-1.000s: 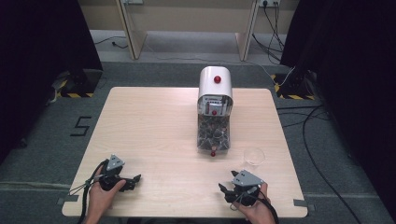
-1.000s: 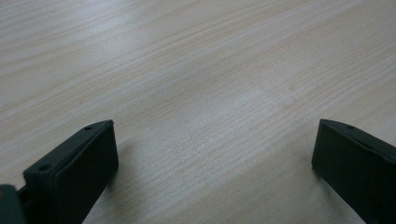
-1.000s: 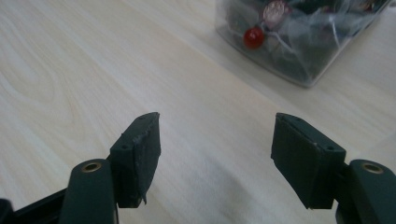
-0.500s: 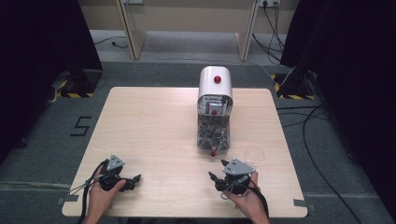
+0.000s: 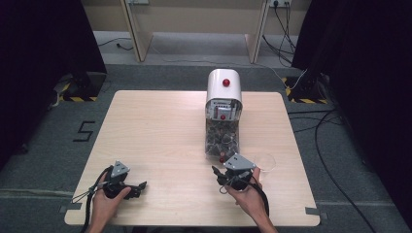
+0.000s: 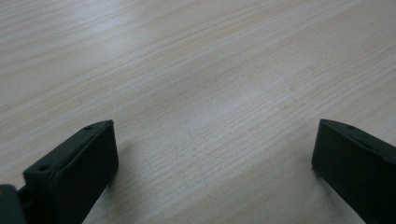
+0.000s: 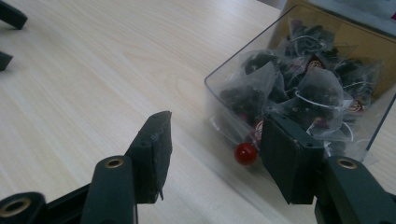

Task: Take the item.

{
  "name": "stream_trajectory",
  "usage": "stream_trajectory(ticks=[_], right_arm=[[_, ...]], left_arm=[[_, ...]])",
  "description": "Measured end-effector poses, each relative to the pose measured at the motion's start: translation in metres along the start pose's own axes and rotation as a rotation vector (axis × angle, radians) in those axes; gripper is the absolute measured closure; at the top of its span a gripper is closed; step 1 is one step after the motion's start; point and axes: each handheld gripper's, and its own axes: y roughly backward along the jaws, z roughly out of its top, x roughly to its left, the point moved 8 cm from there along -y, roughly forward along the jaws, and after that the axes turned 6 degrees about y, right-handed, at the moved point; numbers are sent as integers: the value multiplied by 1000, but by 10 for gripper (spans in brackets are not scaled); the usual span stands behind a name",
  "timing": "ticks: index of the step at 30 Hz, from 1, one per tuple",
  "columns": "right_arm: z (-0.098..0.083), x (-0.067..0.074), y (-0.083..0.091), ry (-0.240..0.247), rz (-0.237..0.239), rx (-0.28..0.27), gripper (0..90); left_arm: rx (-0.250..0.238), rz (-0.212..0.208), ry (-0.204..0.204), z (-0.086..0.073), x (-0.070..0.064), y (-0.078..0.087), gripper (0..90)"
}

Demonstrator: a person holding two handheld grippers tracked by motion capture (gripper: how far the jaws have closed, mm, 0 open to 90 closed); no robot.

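Broad pale wooden table (image 5: 160, 136), dark floor around it. Near the middle, toward the far right, a dispenser (image 5: 224, 87) with white domed top and a clear bin (image 7: 299, 79) below, packed with pyramid tea bags (image 7: 261, 88); long axis running from the far edge toward the person. At the bin's near foot, a small red knob (image 7: 245, 153). Just right of that, a clear shallow dish (image 5: 265, 160) on the table.

Right gripper (image 5: 227, 174) close to the bin's near end, pointed up the table and slightly left; jaws apart, just been closing, nothing between them yet. Seen along those jaws, red knob just inside the right-hand jaw, bin front directly ahead and to the right. Left gripper (image 5: 137, 187) well apart at the near left, low over bare wood, jaws wide apart and empty.

Likely next: a short advance with a slight rightward shift to centre the knob in the gap. Right hand far nearer.
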Motion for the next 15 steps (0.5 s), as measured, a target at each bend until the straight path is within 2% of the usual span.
stream_trajectory(ticks=[8,15], right_arm=[[15,-7,-11,-22,-23,-11,467],[19,-18,-24,-57,-48,-8,490]], left_arm=[[0,0,0,0,0,0,0],[0,0,0,0,0,0,0]])
